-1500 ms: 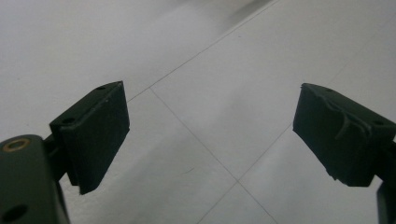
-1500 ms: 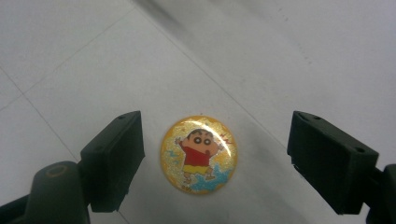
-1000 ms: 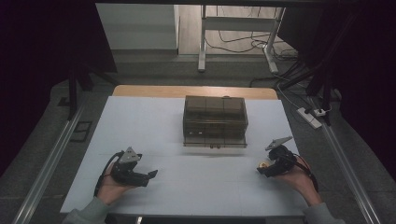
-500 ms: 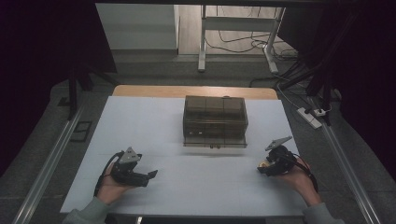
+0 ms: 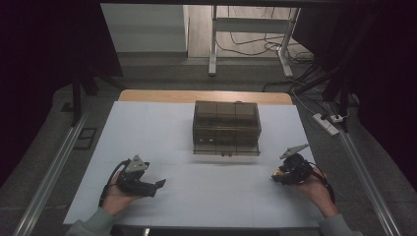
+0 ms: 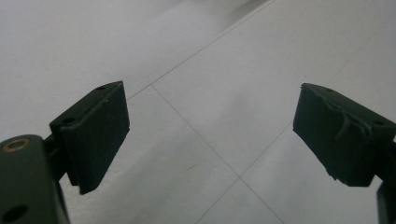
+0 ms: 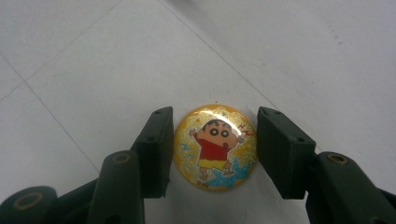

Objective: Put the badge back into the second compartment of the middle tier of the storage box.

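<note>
Left gripper (image 6: 210, 135) gapes wide — right gripper (image 7: 212, 149) just closed.

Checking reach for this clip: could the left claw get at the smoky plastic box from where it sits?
Probably yes: bare white table lies between the open left claw and the box, nothing in the way.

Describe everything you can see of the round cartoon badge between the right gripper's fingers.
The badge is a small glossy disc, seemingly a button pin, with a glittery yellow-and-blue background and a cartoon child in red shirt and yellow shorts. It lies flat, face up, on the white table. The right gripper, whose jaws have just been closing, pinches it by its rim, one finger on each side.
</note>
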Tool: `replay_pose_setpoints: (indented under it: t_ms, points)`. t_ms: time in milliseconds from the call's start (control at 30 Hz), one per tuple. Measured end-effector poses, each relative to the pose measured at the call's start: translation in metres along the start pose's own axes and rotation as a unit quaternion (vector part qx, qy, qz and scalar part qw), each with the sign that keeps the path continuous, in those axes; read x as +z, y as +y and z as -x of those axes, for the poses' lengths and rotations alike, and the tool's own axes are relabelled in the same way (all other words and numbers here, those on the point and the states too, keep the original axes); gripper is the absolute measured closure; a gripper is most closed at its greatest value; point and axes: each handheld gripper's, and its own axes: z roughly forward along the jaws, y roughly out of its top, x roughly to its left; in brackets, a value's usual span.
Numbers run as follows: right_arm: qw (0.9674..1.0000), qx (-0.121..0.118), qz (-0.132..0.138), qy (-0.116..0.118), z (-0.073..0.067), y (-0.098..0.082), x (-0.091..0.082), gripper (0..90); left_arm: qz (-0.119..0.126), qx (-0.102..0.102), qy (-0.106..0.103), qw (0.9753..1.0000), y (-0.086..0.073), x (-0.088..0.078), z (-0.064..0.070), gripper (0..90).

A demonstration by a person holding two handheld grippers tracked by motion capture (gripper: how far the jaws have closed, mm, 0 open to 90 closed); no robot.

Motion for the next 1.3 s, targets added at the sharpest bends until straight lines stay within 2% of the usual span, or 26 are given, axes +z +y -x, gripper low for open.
replay_pose_setpoints:
  t_ms: [267,400,433,567,600,633,733,833,933,1033,1200,1267,1300]
  points:
    - [0.9999,-0.003,0.012,-0.001,0.0,0.001,-0.003,47.3,-0.001,-0.001,-0.001,1.0,0.0,0.0,0.0,11.1]
    - [0.9995,0.004,0.031,-0.008,0.0,0.002,-0.01,47.3,0.0,-0.002,-0.001,1.0,0.0,0.0,0.0,11.1]
    - [0.9988,0.005,0.047,-0.014,0.0,0.002,-0.013,47.3,0.0,-0.002,-0.001,1.0,0.0,0.0,0.0,11.1]
    - [0.9976,0.012,0.067,-0.017,0.001,0.003,-0.019,47.3,0.0,-0.002,-0.001,1.0,0.0,0.0,0.0,11.1]
    - [0.9964,0.015,0.081,-0.019,0.001,0.003,-0.022,47.3,0.0,-0.002,-0.001,1.0,0.0,0.0,0.0,11.1]
    - [0.9964,0.015,0.081,-0.019,0.001,0.003,-0.022,47.3,0.0,-0.002,-0.001,1.0,0.0,0.0,0.0,11.1]
    - [0.9934,0.023,0.11,-0.022,0.002,0.002,-0.028,47.3,-0.001,-0.002,0.0,1.0,0.0,0.0,-0.001,11.2]
    - [0.992,0.028,0.121,-0.024,0.003,0.002,-0.031,47.3,0.0,-0.002,0.0,1.0,0.0,0.0,-0.001,11.2]
    - [0.9883,0.036,0.146,-0.026,0.004,0.001,-0.035,47.3,0.0,-0.003,-0.001,1.0,0.0,0.0,-0.001,11.2]
    - [0.9866,0.037,0.156,-0.029,0.004,0.001,-0.037,47.3,0.001,-0.003,0.0,1.0,0.0,0.0,-0.001,11.3]
    - [0.979,0.039,0.198,-0.03,0.003,0.001,-0.045,47.3,0.001,-0.004,-0.001,1.0,0.0,-0.001,-0.001,11.3]
    - [0.9766,0.04,0.208,-0.034,0.003,0.001,-0.047,47.2,0.001,-0.004,0.0,1.0,0.0,-0.001,-0.001,11.3]
    - [0.9766,0.04,0.208,-0.034,0.003,0.001,-0.047,47.2,0.001,-0.004,0.0,1.0,0.0,-0.001,-0.002,11.3]
